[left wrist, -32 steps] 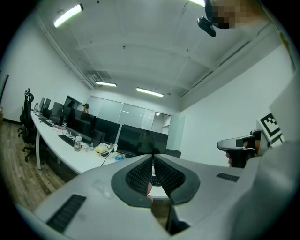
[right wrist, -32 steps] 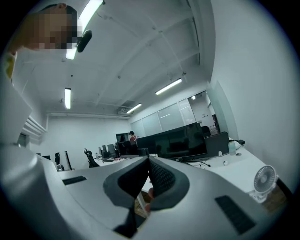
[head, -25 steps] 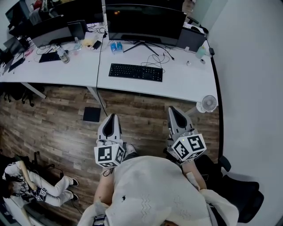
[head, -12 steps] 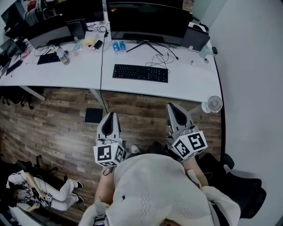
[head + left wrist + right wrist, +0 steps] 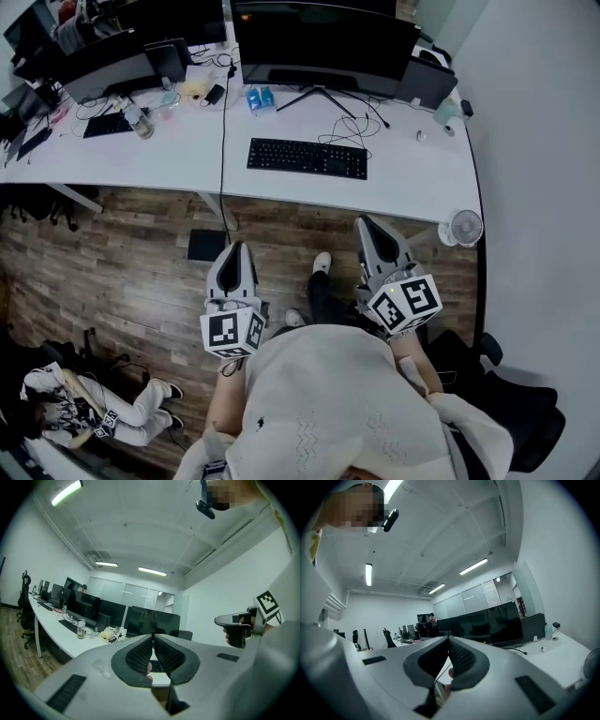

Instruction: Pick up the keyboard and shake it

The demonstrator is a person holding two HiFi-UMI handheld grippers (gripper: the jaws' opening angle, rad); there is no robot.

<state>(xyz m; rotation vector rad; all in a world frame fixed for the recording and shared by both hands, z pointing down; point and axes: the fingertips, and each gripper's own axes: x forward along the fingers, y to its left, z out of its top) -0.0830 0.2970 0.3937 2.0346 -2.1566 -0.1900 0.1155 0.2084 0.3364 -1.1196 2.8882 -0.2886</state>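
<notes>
The black keyboard [image 5: 307, 157] lies flat on the white desk [image 5: 412, 183], in front of a wide dark monitor [image 5: 323, 42]. Both grippers are held level over the wooden floor, short of the desk's front edge and pointing at it. My left gripper [image 5: 235, 247] is shut and holds nothing; in the left gripper view its jaws [image 5: 153, 635] meet at the tips. My right gripper [image 5: 367, 223] is also shut and holds nothing, its jaws [image 5: 448, 638] touching at the tips. The keyboard is well ahead of both, apart from them.
Cables [image 5: 342, 131] trail behind the keyboard. A small white fan [image 5: 466, 227] stands off the desk's right corner. A black box [image 5: 207, 245] lies on the floor under the desk edge. A second desk [image 5: 103, 141] with clutter adjoins at left. A black chair [image 5: 511, 403] stands behind me at right.
Both grippers and I have moved forward toward the desk, so the keyboard sits lower and nearer in the head view. A shoe has stepped into view between the grippers. The jaws stay shut.
</notes>
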